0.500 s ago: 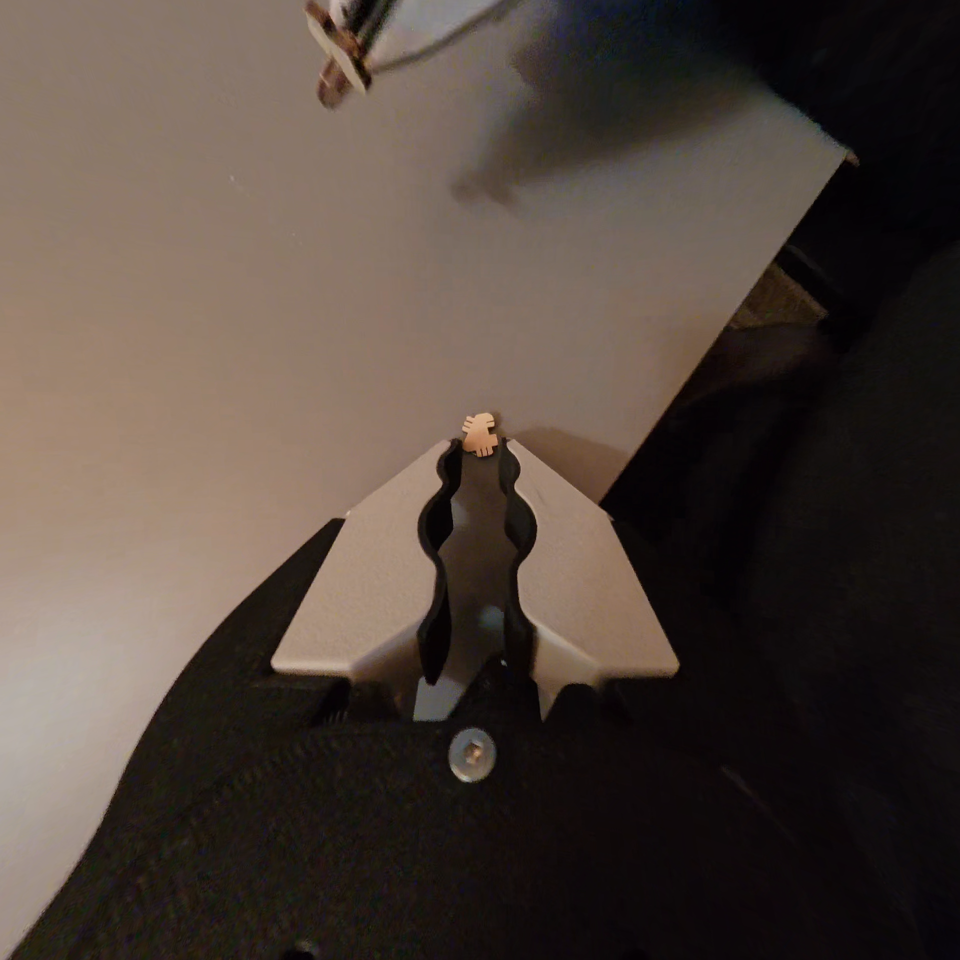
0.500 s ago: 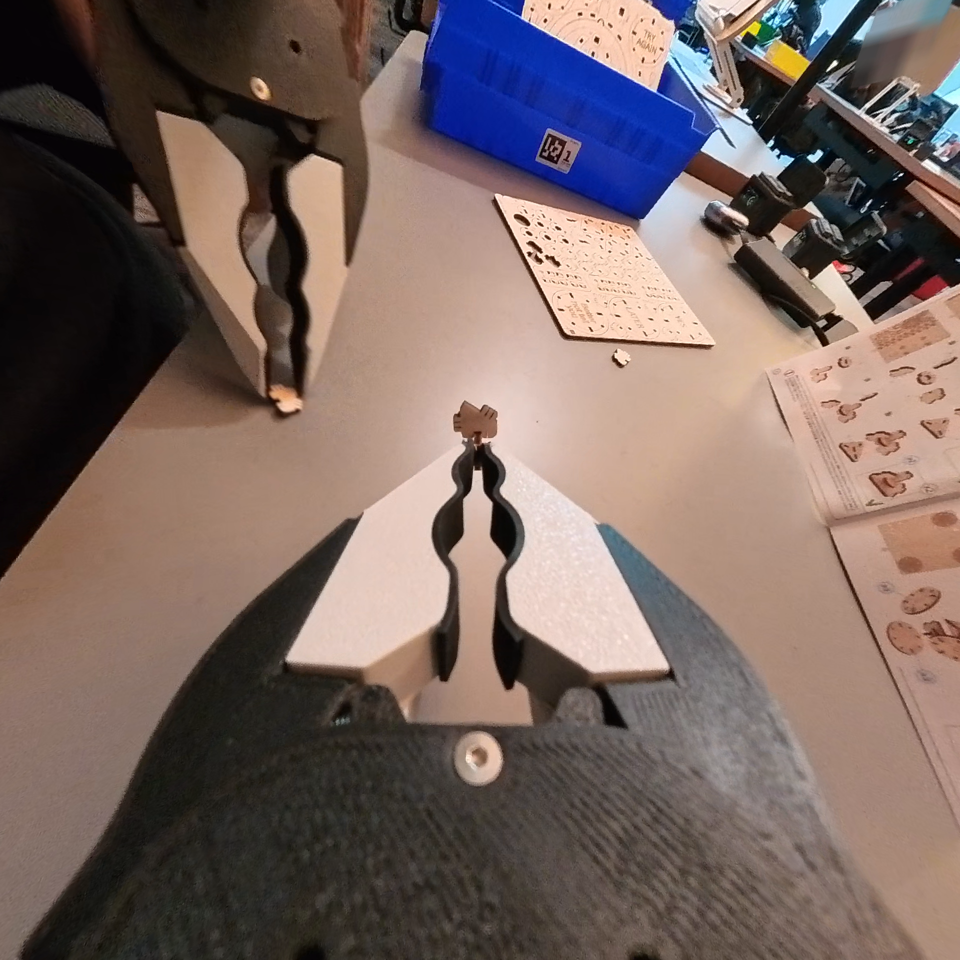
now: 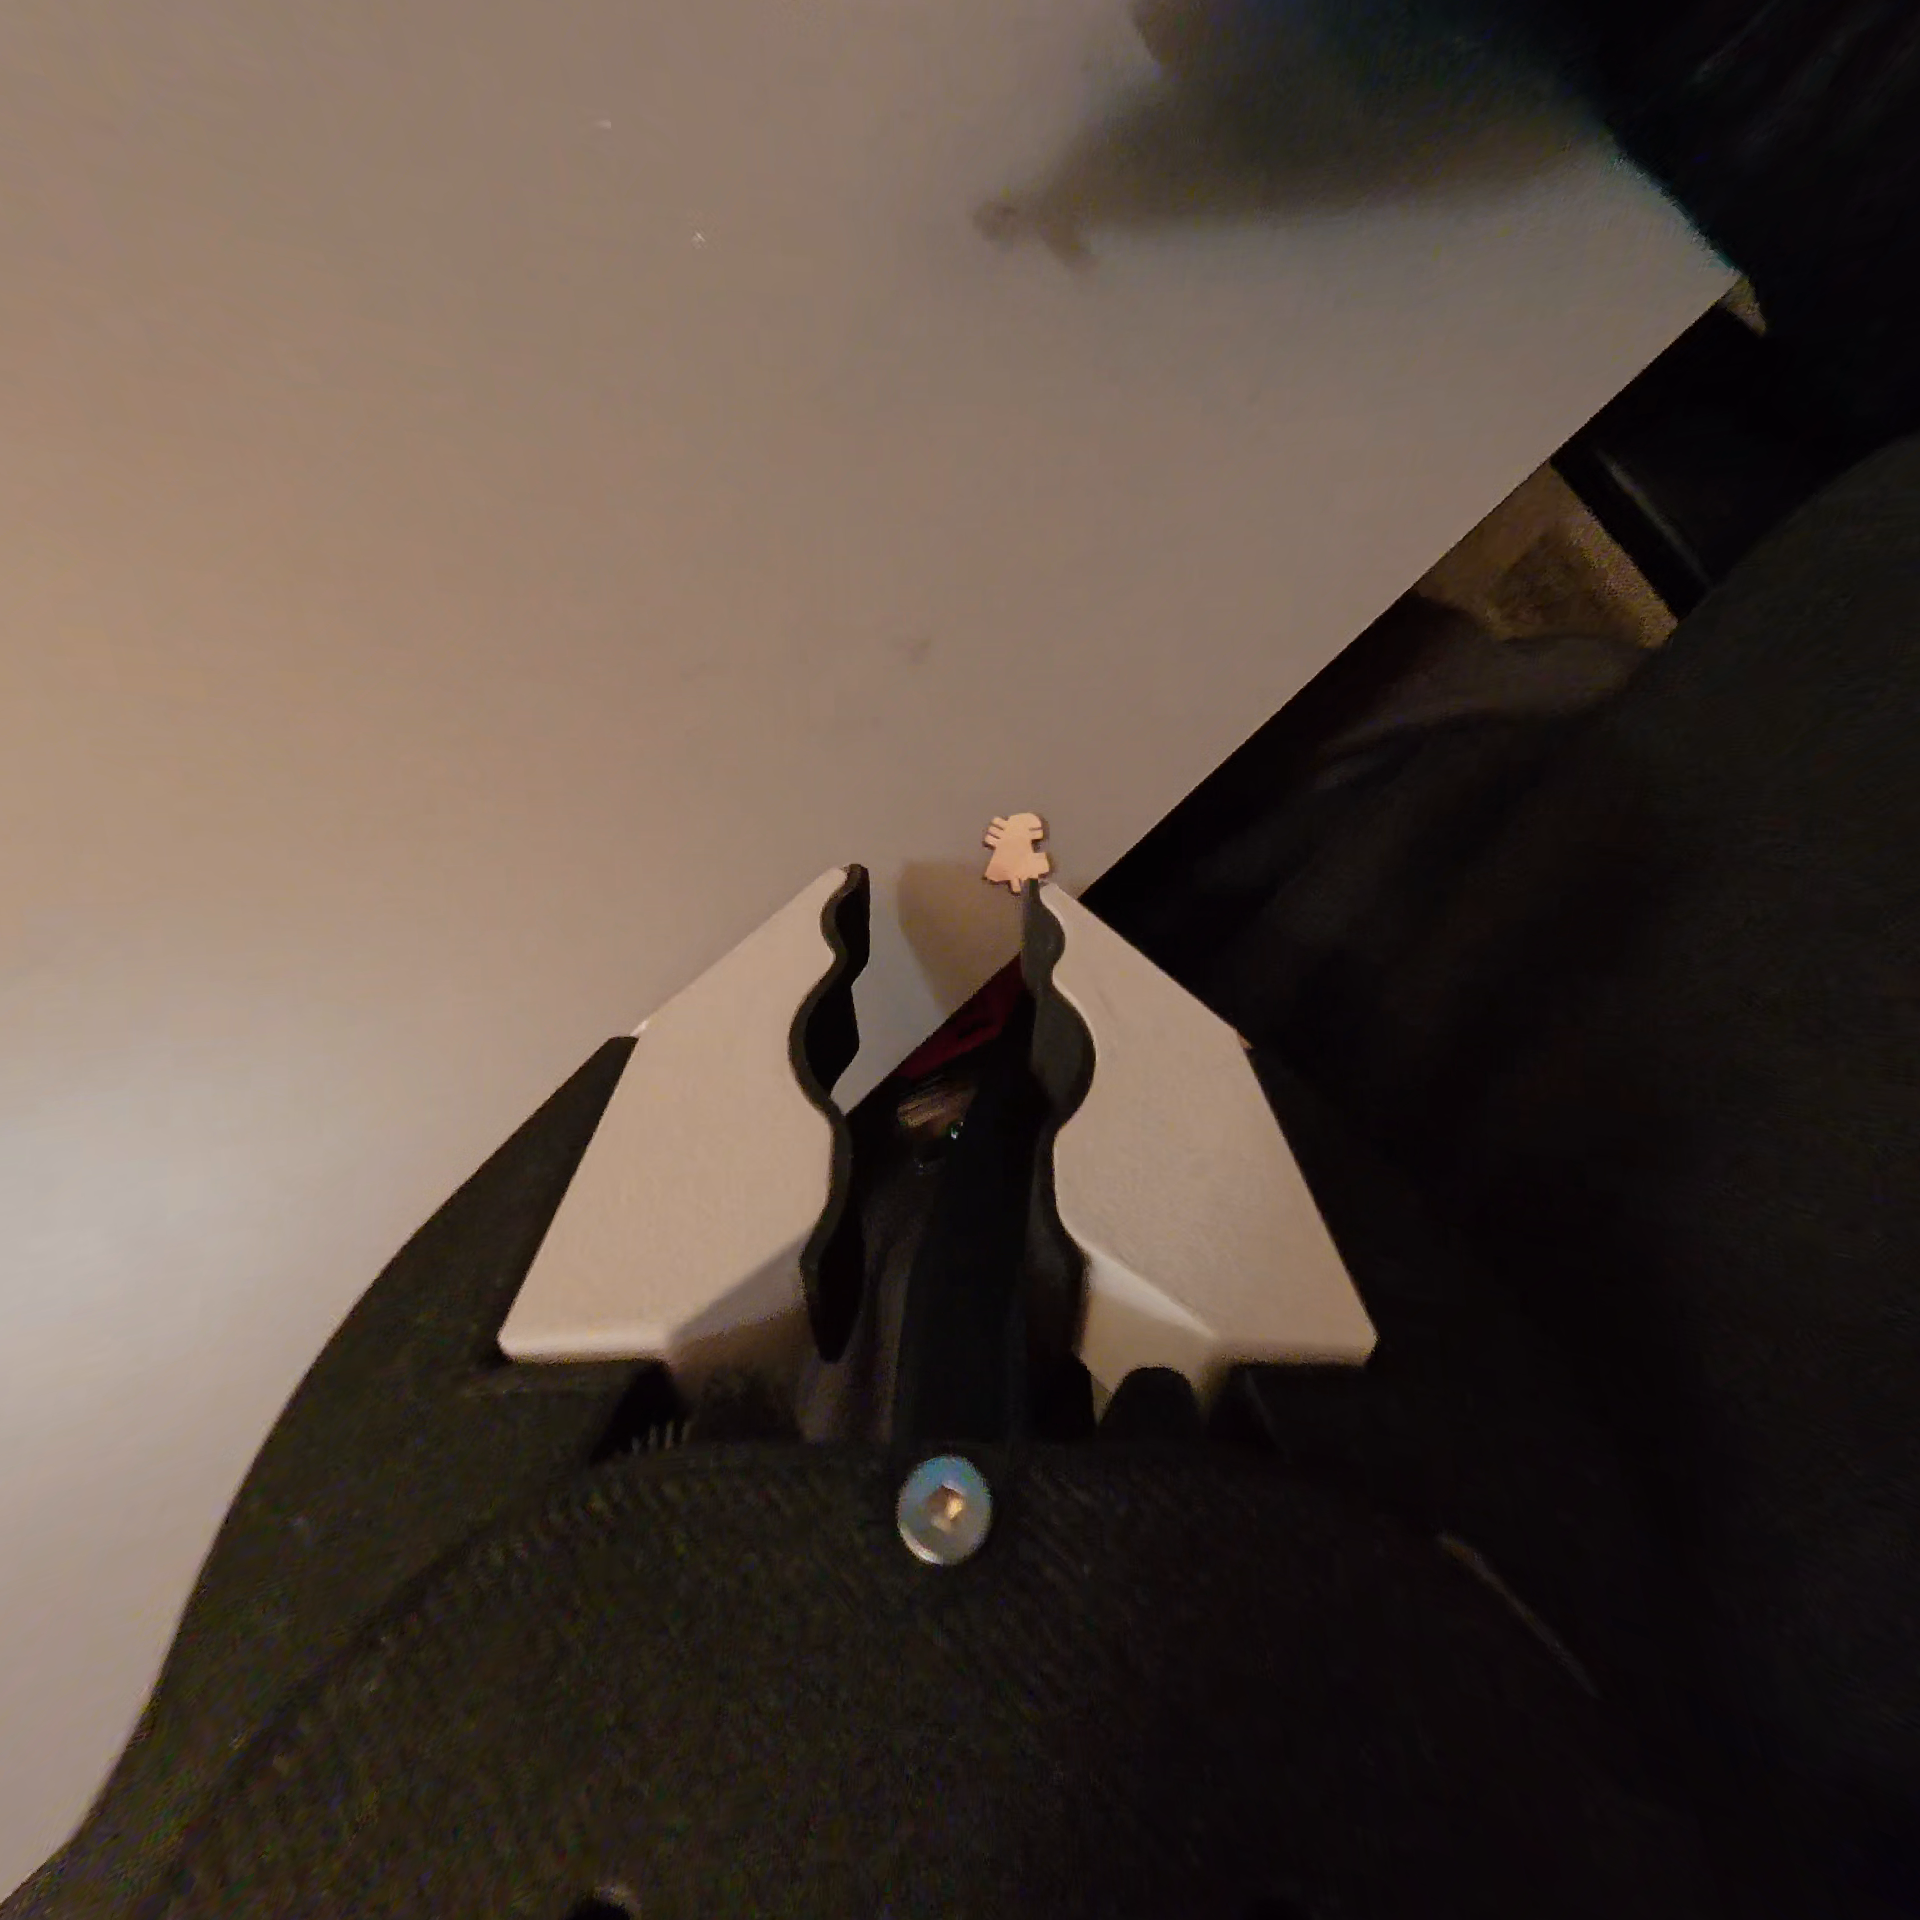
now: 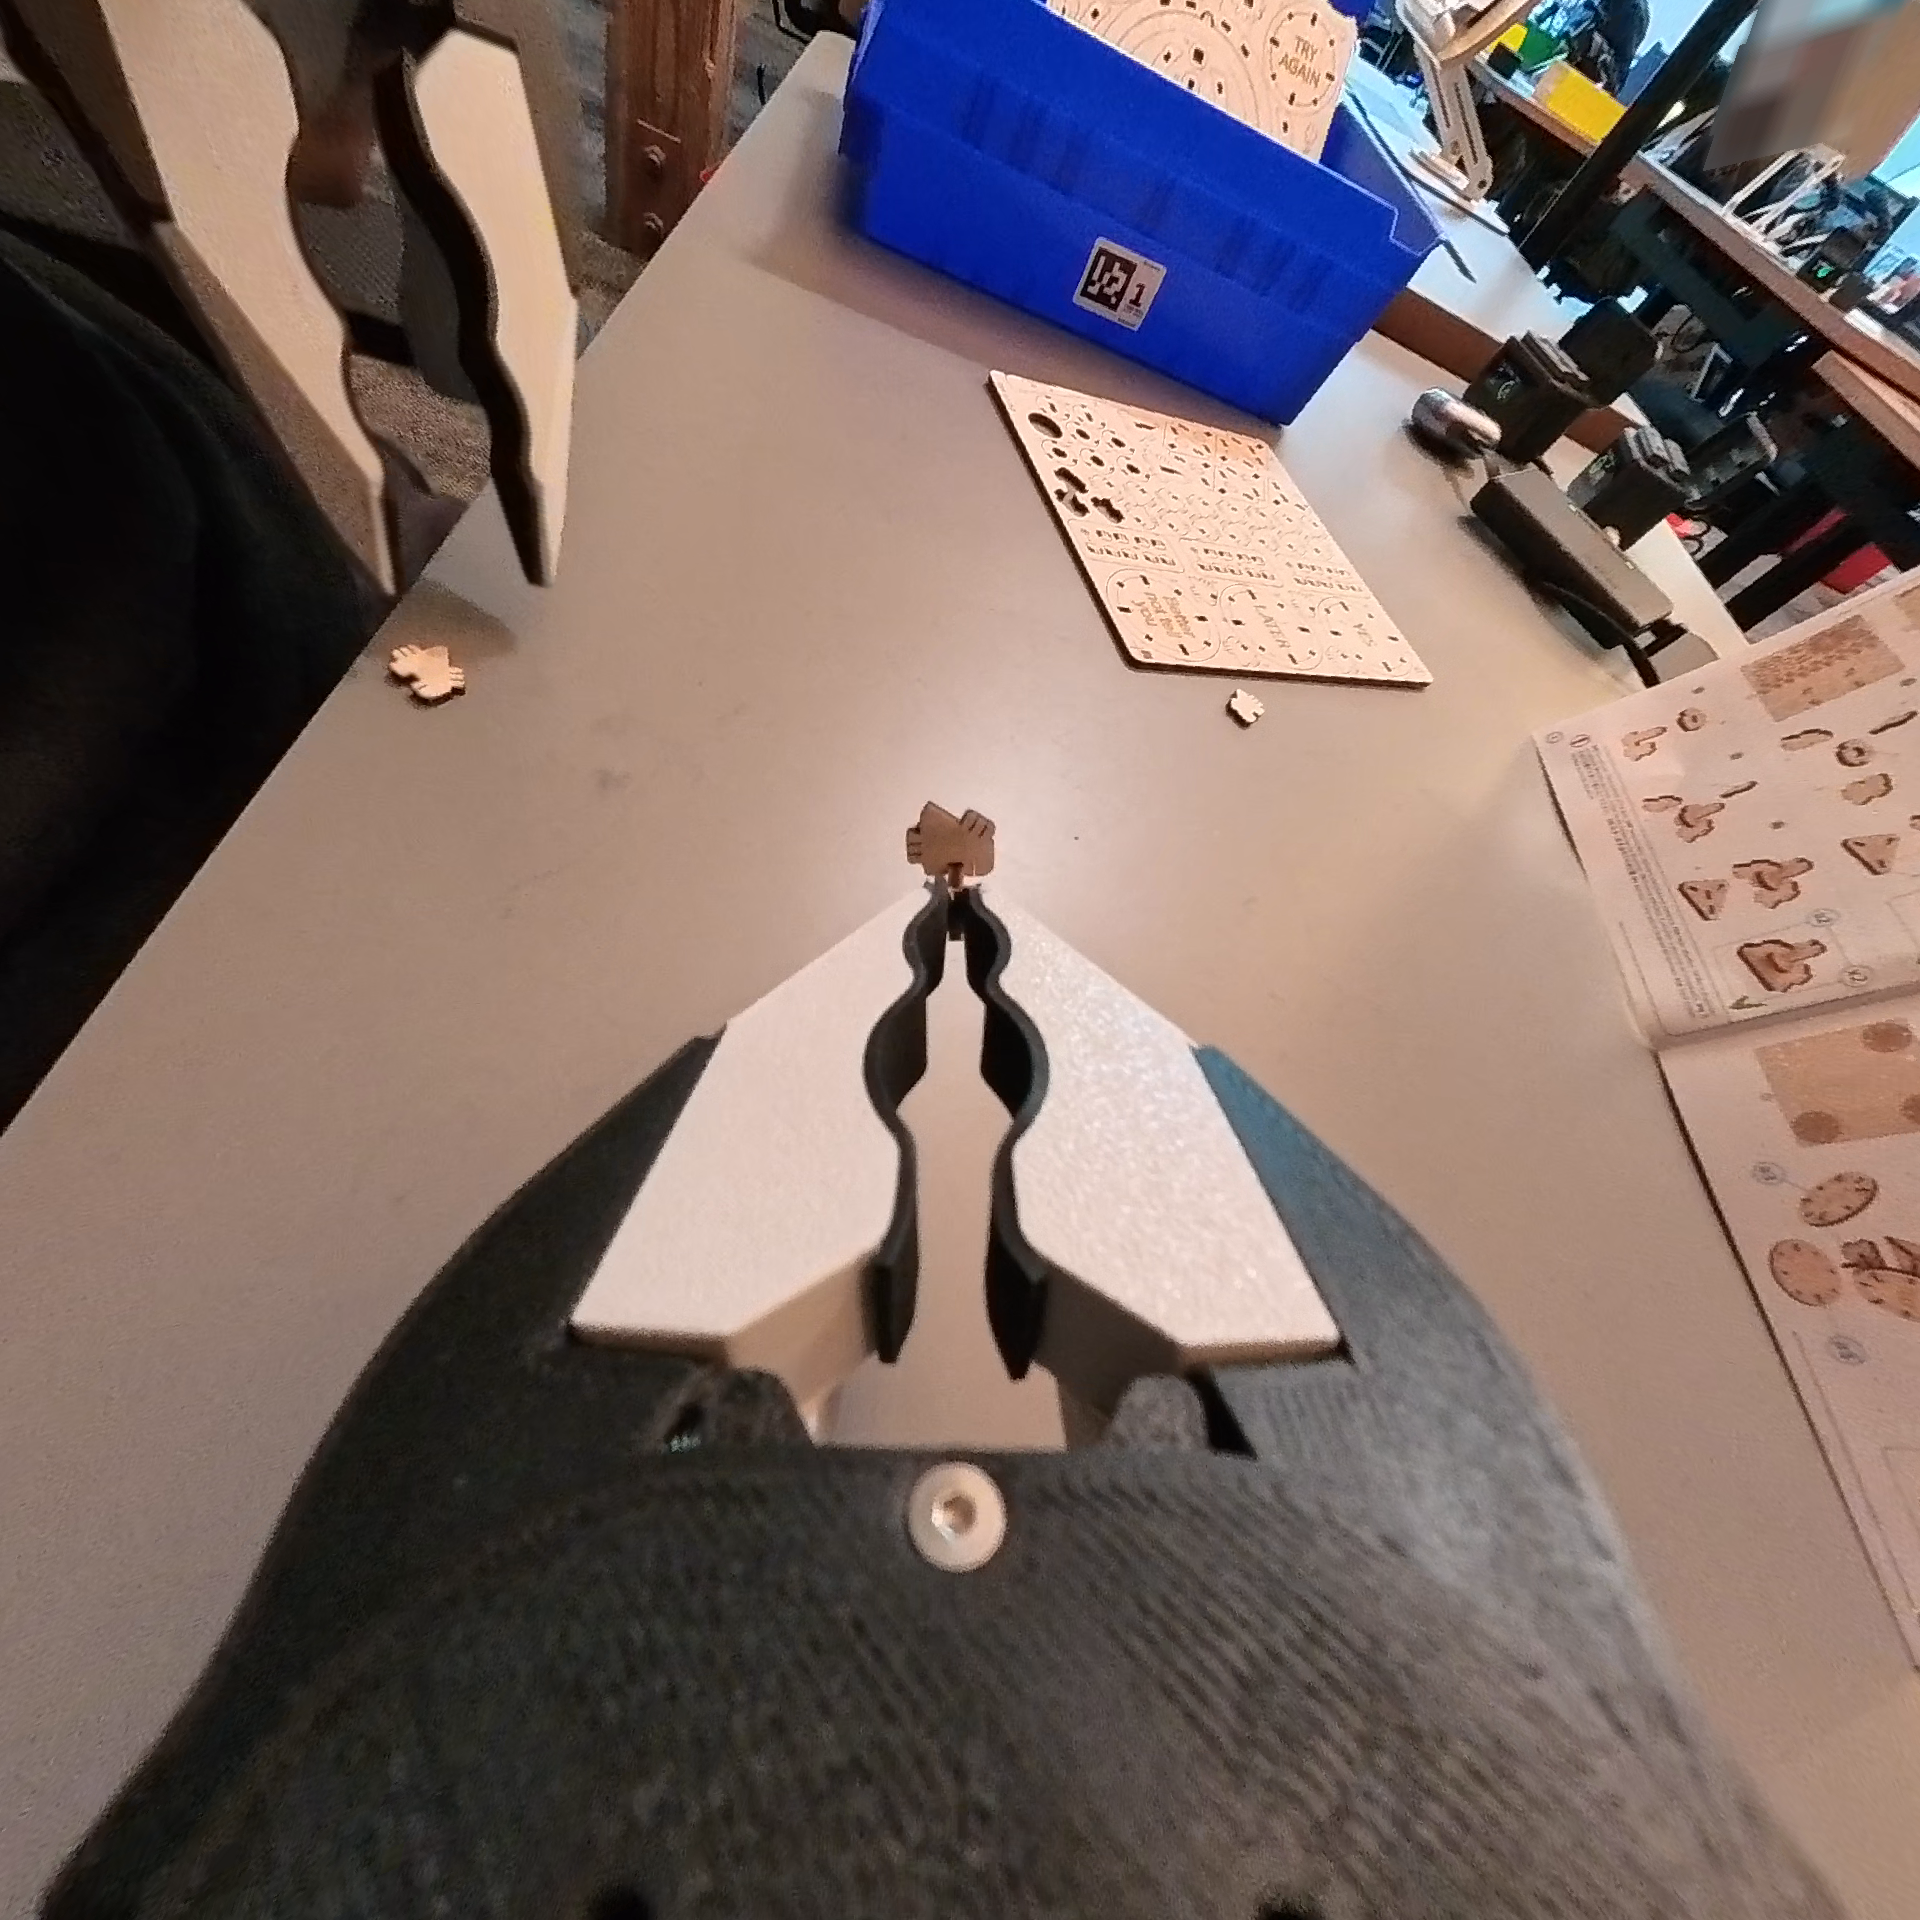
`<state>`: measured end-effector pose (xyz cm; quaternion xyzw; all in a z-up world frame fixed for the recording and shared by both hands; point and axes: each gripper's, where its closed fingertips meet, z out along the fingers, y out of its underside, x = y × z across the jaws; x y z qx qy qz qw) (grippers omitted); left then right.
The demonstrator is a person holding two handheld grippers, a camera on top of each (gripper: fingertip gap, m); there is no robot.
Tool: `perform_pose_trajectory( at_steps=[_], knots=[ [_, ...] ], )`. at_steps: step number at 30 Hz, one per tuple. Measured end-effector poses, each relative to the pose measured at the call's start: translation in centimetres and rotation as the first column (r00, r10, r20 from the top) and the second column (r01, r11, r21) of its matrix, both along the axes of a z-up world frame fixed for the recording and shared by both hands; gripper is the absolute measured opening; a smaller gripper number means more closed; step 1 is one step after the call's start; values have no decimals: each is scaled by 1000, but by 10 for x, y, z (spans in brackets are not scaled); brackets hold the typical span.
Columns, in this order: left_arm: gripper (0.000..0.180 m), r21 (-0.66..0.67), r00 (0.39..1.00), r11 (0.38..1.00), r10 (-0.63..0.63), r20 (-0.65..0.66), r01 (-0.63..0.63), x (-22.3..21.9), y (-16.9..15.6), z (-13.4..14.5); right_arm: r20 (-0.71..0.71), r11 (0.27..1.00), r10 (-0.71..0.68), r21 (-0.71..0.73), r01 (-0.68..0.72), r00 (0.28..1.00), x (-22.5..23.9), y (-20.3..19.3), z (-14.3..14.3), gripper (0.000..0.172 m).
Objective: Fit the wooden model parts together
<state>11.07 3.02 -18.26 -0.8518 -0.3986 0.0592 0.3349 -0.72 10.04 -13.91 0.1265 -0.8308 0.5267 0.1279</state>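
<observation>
The left gripper is held with its jaws apart and nothing between them. A flat wooden piece is seen lying on the grey table, just below the fingertips and close to the table's left edge. Toward the centre, the right gripper is closed, and a small wooden assembly is pinched at the very tips by a thin tab.

Two hazards are judged likely. The flat piece could be knocked off the nearby edge if it is brushed by a finger. The small wooden assembly could be twisted or dropped, since only a narrow tab is clamped (a slight sideways load would probably suffice).

In the left wrist view, the flat piece appears to touch one fingertip, and its closeness to the table edge is shown plainly. In the right wrist view, it is shown lying clear of both fingertips. Only the right wrist view shows what lies farther right: a blue bin, a punched wooden sheet, a loose cut-out and instruction sheets.
</observation>
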Motion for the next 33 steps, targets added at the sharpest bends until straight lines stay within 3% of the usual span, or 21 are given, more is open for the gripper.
perform_pose_trajectory(
  at_steps=[5,10,19,33],
  knots=[
    [17,61,999,998,27,30,-29,-4,9,-1,-10,1000,0,4,0,1000,1,0,0,0],
    [18,-72,999,997,-26,19,27,0,14,-13,-9,1000,0,4,0,1000,1,0,0,0],
    [10,-151,997,985,-76,24,79,13,16,-14,-24,1000,6,13,-6,1000,3,-1,0,0],
    [1,-115,996,990,-88,-9,87,21,21,-16,-31,1000,4,16,-4,1000,3,-2,0,0]
  ],
)
